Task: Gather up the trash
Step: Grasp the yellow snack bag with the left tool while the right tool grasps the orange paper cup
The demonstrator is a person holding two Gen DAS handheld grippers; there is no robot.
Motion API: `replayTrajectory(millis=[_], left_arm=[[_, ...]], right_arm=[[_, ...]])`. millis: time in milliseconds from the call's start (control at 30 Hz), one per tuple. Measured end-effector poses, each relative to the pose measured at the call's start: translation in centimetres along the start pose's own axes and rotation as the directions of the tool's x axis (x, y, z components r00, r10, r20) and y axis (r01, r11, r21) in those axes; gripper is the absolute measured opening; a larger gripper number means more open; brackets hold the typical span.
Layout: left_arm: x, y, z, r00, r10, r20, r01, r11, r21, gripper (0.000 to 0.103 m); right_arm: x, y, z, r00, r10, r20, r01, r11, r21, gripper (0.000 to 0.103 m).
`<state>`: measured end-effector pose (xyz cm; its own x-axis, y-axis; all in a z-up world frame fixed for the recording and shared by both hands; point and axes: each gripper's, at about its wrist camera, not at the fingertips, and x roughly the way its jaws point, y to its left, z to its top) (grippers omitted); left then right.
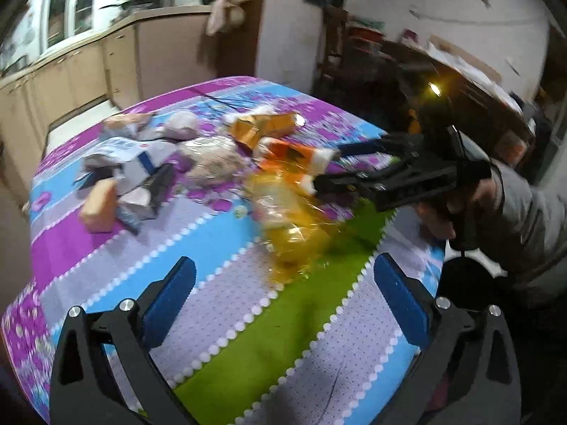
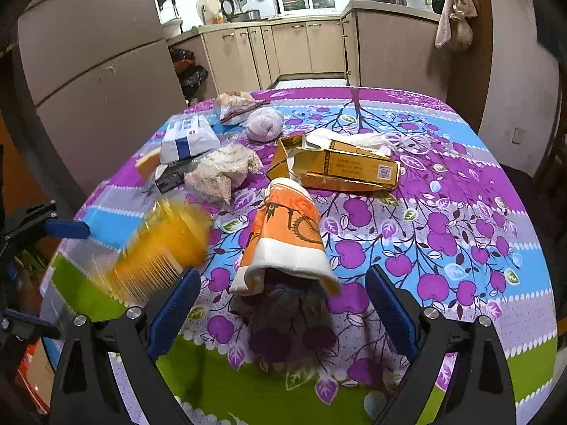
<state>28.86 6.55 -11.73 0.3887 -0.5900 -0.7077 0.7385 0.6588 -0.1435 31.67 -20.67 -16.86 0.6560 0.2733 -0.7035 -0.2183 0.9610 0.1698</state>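
QR code on gold box [image 2: 349, 168]; other print unreadable

A printed cloth [image 2: 443, 212] in purple, blue and green covers the worktop, its surface matt and faintly dotted. A glossy, see-through yellow plastic wrapper [image 2: 159, 251] is blurred beside an orange-and-white paper bag [image 2: 287, 241] with a smooth, matt look. The torn gold carton [image 2: 340, 166] shows shiny printed cardboard. A crinkled clear plastic bag [image 2: 223, 170] glints nearby. The right tongs [image 2: 283, 304] and left tongs [image 1: 283, 294] are matt black plastic with ribbed blue pads [image 2: 177, 304] and bright metal screws [image 2: 134, 312].
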Motion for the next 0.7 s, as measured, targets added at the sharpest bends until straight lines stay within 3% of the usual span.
replayTrajectory(millis=[67,133,267,400,500,533,567,633,700], left_arm=[[0.4,0.7,0.7,0.997,0.076,0.004,-0.075,0.996,-0.041,0.097],[1.2,0.8,1.2,0.995,0.103,-0.006,-0.103,0.993,-0.055,0.097],[2.1,-1.2,1.6,0.997,0.082,0.0,-0.082,0.997,-0.001,0.097],[3.4,-2.3,0.8,0.998,0.054,-0.028,-0.054,0.999,-0.003,0.097],[3.8,-2.2,0.5,0.996,0.085,-0.038,-0.087,0.995,-0.052,0.097],[3.7,-2.2,0.5,0.995,0.092,-0.034,-0.094,0.993,-0.068,0.097],[3.5,-2.2,0.6,0.994,0.109,-0.026,-0.111,0.989,-0.097,0.097],[3.1,-2.5,0.9,0.991,0.135,-0.011,-0.135,0.981,-0.14,0.097],[2.8,-3.2,1.3,0.989,0.149,0.009,-0.146,0.978,-0.152,0.097]], right_arm=[[0.2,0.1,0.2,1.0,-0.013,0.006,0.013,1.0,-0.019,0.094],[0.6,0.2,0.4,1.0,-0.026,0.0,0.026,0.999,-0.044,0.094],[0.4,-0.5,0.7,1.0,-0.011,-0.017,0.01,0.998,-0.069,0.094],[2.2,-0.8,1.8,0.995,0.01,-0.104,-0.018,0.997,-0.077,0.093],[3.2,-0.8,2.0,0.993,-0.023,-0.118,0.014,0.997,-0.08,0.078],[3.1,-0.9,2.0,0.993,-0.028,-0.113,0.02,0.997,-0.075,0.07],[2.9,-1.1,2.0,0.994,-0.024,-0.107,0.017,0.998,-0.066,0.056],[2.5,-1.5,1.7,0.995,-0.006,-0.099,0.002,0.999,-0.044,0.045],[1.8,-2.1,1.0,0.996,-0.003,-0.088,0.002,1.0,-0.016,0.041]])
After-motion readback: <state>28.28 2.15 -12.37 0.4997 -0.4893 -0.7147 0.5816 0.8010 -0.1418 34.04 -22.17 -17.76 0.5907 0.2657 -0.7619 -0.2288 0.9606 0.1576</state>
